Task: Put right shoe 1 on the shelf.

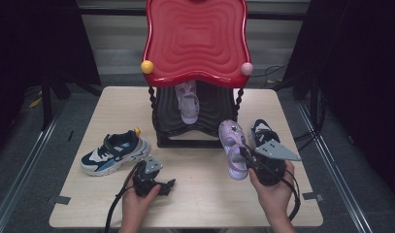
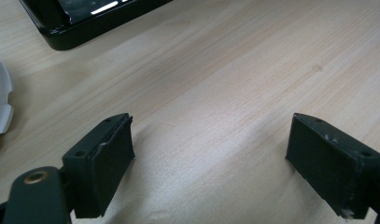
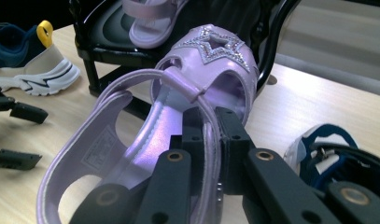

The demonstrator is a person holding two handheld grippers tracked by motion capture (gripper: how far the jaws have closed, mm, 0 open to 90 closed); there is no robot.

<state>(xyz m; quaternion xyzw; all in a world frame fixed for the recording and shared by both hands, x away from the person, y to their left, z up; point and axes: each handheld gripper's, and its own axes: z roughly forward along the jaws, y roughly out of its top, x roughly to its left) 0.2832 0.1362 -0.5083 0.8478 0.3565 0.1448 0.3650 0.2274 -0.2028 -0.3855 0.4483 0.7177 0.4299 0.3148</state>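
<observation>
my right gripper (image 1: pixel 244 154) is clamped on the side strap of a purple sandal (image 1: pixel 233 148), one jaw inside the shoe and one outside, and it holds the sandal off the wooden table (image 1: pixel 200 194), toe pointing toward the shoe rack (image 1: pixel 195 116). in the right gripper view the sandal (image 3: pixel 178 116) shows a glittery star on its toe and the strap pinched between the pads (image 3: pixel 225 135). i count two purple sandals: the one i hold and its mate (image 1: pixel 188 102), which lies on the rack's black lower shelf under the red wavy top (image 1: pixel 195 39). i count two blue and white sneakers as well: one (image 1: pixel 115 153) stands on the table to the left of the rack, with a yellow heel tab, and the other (image 1: pixel 263 133) sits just behind my right gripper, close beside the held sandal. the red top carries two small balls at its front corners, one yellow (image 1: pixel 147 67) and one pink (image 1: pixel 247 68). my left gripper (image 1: pixel 161 187) rests low over the table near the front edge, well apart from the nearest sneaker; in the left gripper view its two jaws stand wide apart with nothing between them, bare wood under the pads (image 2: pixel 108 154).
</observation>
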